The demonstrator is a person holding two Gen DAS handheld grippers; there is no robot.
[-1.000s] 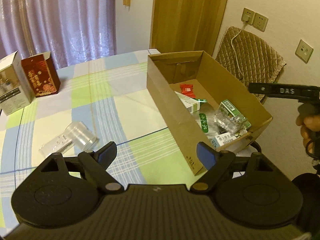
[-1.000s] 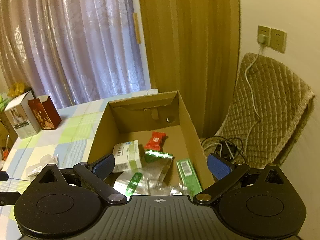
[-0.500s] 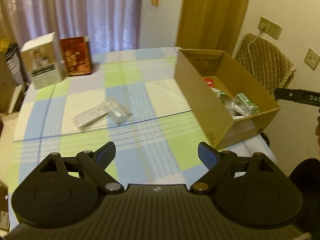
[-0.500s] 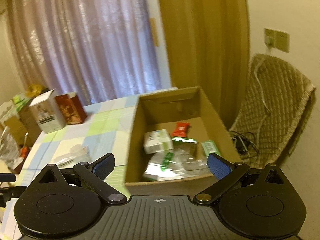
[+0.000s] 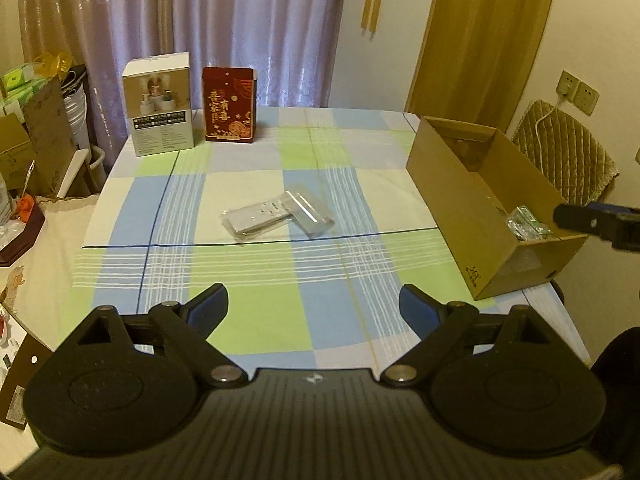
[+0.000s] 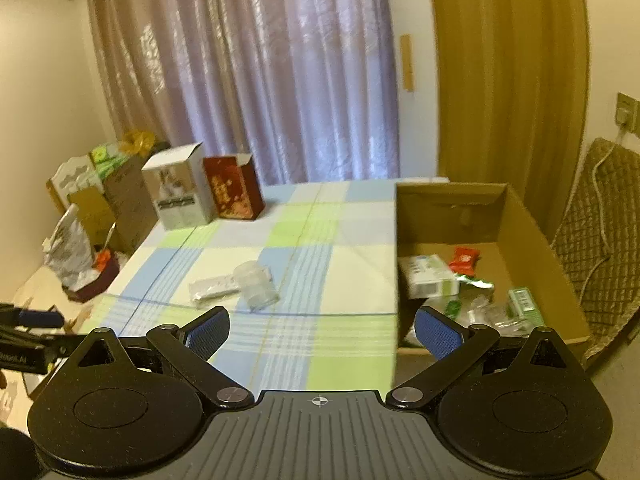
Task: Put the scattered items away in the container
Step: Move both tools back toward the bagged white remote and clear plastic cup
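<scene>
The left hand-held gripper [image 5: 314, 306] is hovering above the near edge of the worktop [image 5: 256, 312], its blue-padded jaws standing wide apart and holding nothing. The right hand-held gripper [image 6: 322, 330] is likewise gaping wide and empty, hanging over the near end of the checked tablecloth beside the cardboard box [image 6: 532, 224]. Two items are lying out in the middle of the cloth, touching each other: a bagged white power strip [image 5: 256, 218] and a clear plastic container [image 5: 310, 214] on its side. The cardboard box is sitting at the worktop's right edge, already holding a white-and-green carton [image 6: 430, 276], a red snack packet [image 6: 464, 258] and a green box [image 6: 524, 304] among clear wrappers.
</scene>
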